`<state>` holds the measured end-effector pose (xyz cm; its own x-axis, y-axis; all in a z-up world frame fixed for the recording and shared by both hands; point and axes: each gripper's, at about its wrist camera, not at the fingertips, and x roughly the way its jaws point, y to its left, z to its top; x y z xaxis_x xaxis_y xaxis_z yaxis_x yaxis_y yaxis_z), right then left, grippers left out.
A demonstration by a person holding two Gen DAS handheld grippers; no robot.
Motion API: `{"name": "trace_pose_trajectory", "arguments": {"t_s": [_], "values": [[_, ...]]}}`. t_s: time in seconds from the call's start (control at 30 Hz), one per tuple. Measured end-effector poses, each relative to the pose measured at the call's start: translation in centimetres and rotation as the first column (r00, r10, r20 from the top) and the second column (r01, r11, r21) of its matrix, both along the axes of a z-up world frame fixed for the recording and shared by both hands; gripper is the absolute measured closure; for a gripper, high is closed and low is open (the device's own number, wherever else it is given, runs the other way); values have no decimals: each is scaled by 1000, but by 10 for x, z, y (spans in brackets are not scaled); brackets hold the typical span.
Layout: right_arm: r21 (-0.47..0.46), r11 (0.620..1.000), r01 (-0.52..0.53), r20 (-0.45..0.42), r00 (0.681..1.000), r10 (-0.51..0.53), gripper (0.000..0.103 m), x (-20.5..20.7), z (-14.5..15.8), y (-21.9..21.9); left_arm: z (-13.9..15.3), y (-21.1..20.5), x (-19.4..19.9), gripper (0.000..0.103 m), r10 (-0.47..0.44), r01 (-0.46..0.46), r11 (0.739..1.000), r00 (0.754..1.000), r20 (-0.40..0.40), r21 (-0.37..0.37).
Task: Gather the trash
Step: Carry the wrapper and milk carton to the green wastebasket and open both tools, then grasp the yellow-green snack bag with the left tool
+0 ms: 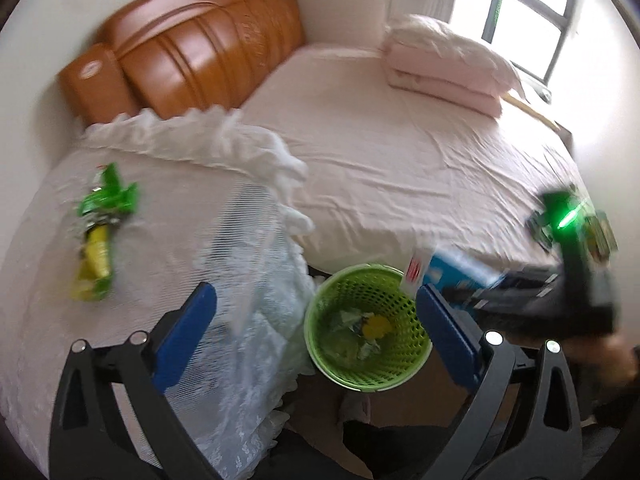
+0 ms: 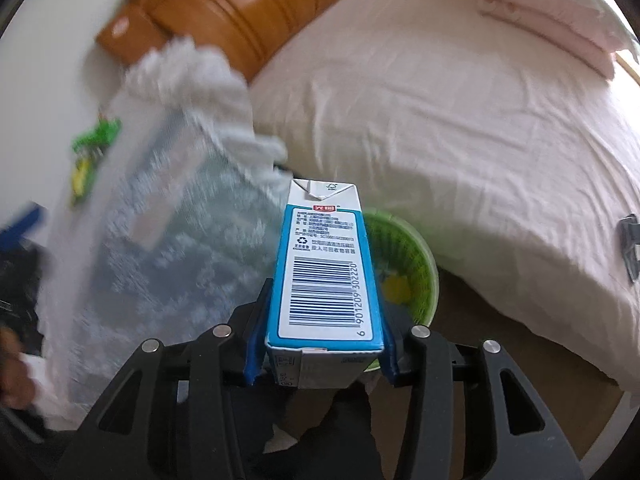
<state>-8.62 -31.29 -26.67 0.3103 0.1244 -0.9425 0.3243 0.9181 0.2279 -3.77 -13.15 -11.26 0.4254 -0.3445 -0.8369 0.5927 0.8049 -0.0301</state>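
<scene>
A blue-and-white milk carton (image 2: 324, 272) with a barcode on its side is clamped between the blue pads of my right gripper (image 2: 324, 300), which is shut on it. The carton hangs over a green mesh basket (image 2: 426, 264) standing on the floor beside the bed. In the left wrist view the basket (image 1: 416, 340) holds crumpled wrappers and something yellow. My left gripper (image 1: 316, 290) stands wide open and empty just above it. The carton (image 1: 452, 270) shows past its right finger. A green wrapper (image 1: 108, 200) and a yellow-green one (image 1: 94, 260) lie on the lace-covered surface at left.
A white lace cloth (image 1: 240, 260) drapes the surface left of the basket. The bed (image 1: 400, 160) with a pink sheet fills the right, with a wooden headboard (image 1: 192, 48), folded pink bedding (image 1: 444, 64) and a window (image 1: 528, 12) behind. Brown floor (image 2: 500, 328) surrounds the basket.
</scene>
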Motion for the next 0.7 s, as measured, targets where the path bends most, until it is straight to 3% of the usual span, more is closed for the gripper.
{"name": "trace_pose_trajectory", "arguments": {"t_s": [0.07, 0.17, 0.3, 0.7], "values": [[-39, 999, -19, -57, 998, 17, 28, 8, -18, 10, 5, 14, 4, 8, 43, -43, 999, 999, 8, -4], [-79, 996, -35, -103, 994, 27, 10, 15, -34, 21, 7, 32, 7, 8, 100, -100, 995, 995, 18, -1], [-56, 998, -35, -124, 992, 28, 10, 23, -37, 24, 6, 63, 12, 8, 179, -179, 984, 984, 13, 6], [-52, 999, 5, -48, 999, -7, 6, 39, 2, 32, -9, 136, 36, 8, 337, -337, 941, 941, -30, 14]]}}
